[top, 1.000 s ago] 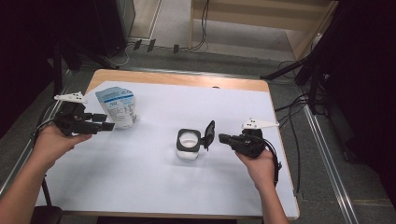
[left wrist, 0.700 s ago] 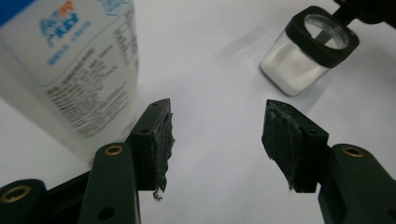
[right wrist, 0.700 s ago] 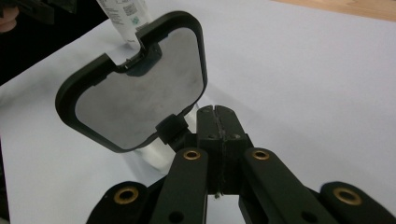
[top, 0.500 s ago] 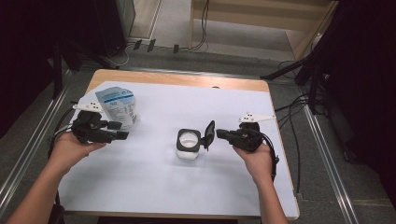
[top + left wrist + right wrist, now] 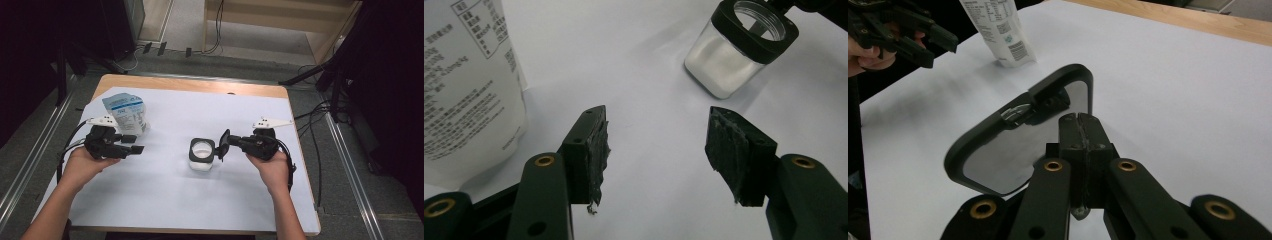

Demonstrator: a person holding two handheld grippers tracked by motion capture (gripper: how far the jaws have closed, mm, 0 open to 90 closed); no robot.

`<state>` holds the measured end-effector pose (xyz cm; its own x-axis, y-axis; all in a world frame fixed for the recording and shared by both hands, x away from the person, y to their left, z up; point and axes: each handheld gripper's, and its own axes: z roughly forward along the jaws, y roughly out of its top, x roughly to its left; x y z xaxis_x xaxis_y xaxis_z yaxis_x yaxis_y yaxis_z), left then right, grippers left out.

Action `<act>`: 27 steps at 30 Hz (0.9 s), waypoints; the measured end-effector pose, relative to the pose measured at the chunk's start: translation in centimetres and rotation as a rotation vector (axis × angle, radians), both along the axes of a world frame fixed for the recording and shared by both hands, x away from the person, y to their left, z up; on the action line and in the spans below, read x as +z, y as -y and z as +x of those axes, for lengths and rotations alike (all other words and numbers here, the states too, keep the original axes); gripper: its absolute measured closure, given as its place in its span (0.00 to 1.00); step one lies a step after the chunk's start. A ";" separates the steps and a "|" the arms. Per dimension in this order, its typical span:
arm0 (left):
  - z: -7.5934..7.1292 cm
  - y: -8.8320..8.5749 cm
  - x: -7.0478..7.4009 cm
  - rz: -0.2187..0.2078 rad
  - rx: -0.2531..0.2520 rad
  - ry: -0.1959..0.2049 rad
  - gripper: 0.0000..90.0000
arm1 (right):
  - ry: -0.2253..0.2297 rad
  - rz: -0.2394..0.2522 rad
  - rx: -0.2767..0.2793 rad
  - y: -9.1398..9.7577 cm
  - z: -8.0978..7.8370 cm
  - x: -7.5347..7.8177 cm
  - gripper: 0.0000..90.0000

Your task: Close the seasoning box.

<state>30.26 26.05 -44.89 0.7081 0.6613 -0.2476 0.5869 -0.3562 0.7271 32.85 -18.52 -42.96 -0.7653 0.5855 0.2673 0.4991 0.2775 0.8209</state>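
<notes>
- While the left gripper point(image 5: 656, 135) is hanging released at the lower left of the high view, with its jaws apart and nothing between them, the right gripper point(image 5: 1080, 120) is clenching its jaws together at the edge of the lid point(image 5: 998, 160). I cannot tell whether a thin tab is being pinched there.
- The lid is standing on edge, flat face towards the jar, just right of the jar's mouth. If the shut tips are slipping on so narrow an edge, the lid could be dropping back over the mouth. A sideways tug could instead be dragging or tipping the light jar.
- The jar point(image 5: 201, 156) is sitting at the centre of the high view on the white sheet point(image 5: 165, 200). Its long axis is running vertical, its open mouth is facing up, and white powder is filling its lower part. Any knock from either gripper could be scattering that powder.
- The pouch point(image 5: 126, 114) is standing upright at the upper left, just beyond the left gripper. Its long axis is also running vertical, with its top pointing up. Being soft, it could be buckling or toppling if the jaws are catching it low or off-centre.
</notes>
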 end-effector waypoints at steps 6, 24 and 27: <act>-0.1 0.5 -0.3 -0.018 -0.020 -0.005 0.48 | 0.017 0.005 0.004 0.0 -0.4 0.2 1.00; -0.6 0.1 -1.0 -0.008 -0.017 -0.016 0.49 | 0.028 0.017 0.049 -1.0 -0.7 0.4 1.00; -0.7 -0.1 -1.0 -0.016 -0.011 -0.013 0.49 | 0.029 0.010 0.058 -1.4 -0.6 0.3 1.00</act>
<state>29.57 26.17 -45.91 0.7120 0.6494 -0.2672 0.5925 -0.3514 0.7249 32.24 -17.13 -42.66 -0.8056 0.5372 0.2497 0.4580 0.2974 0.8378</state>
